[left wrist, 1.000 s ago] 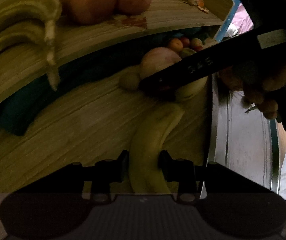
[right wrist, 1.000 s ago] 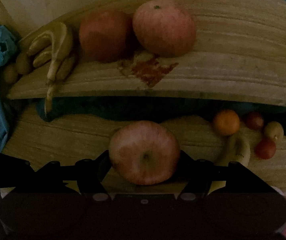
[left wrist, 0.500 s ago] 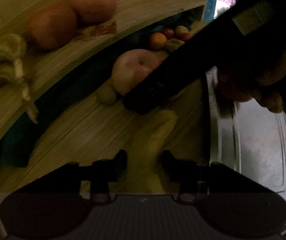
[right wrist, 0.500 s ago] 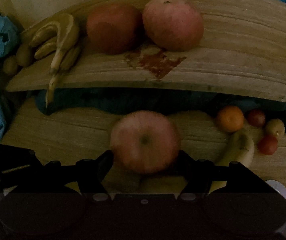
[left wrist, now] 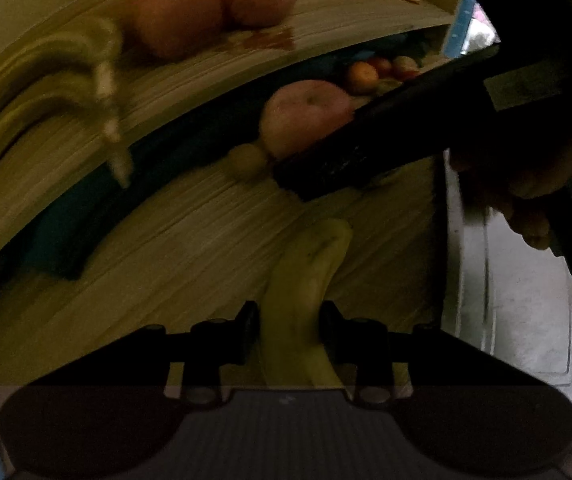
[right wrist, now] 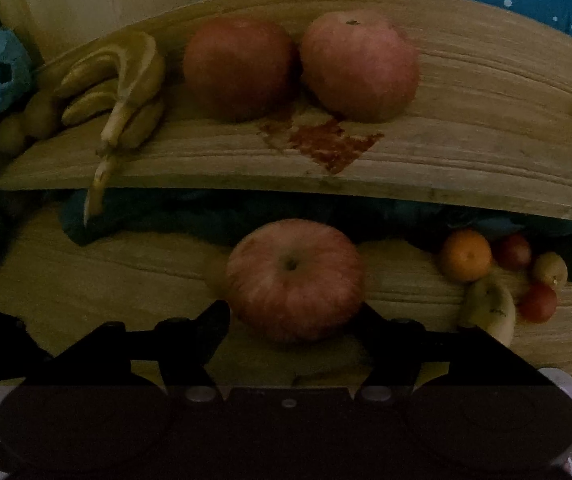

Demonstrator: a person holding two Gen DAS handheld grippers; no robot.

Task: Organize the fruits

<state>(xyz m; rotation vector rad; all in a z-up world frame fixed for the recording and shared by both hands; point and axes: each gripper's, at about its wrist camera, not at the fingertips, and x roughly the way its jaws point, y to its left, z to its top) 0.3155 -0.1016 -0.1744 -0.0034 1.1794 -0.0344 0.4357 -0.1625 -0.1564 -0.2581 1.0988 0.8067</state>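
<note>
roughly halfway: both grippers were loaded, upper shelf point(right wrist: 466, 120) part-filled.
left gripper point(left wrist: 288, 320) jaws pinched a banana point(left wrist: 306, 280), right gripper point(right wrist: 294, 320) clasped an apple point(right wrist: 294, 276); small fruits point(right wrist: 498, 272) were unsorted.

Left gripper point(left wrist: 289, 322): fingers closed on a banana point(left wrist: 306, 280).
Right gripper point(right wrist: 296, 320): fingers clamped on an apple point(right wrist: 294, 278), one each side.
Hand point(left wrist: 526, 184): wrapped around right gripper's handle.

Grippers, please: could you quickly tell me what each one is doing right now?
Left gripper: shut on the banana.
Right gripper: shut on the apple, one finger on each side of it.
</note>
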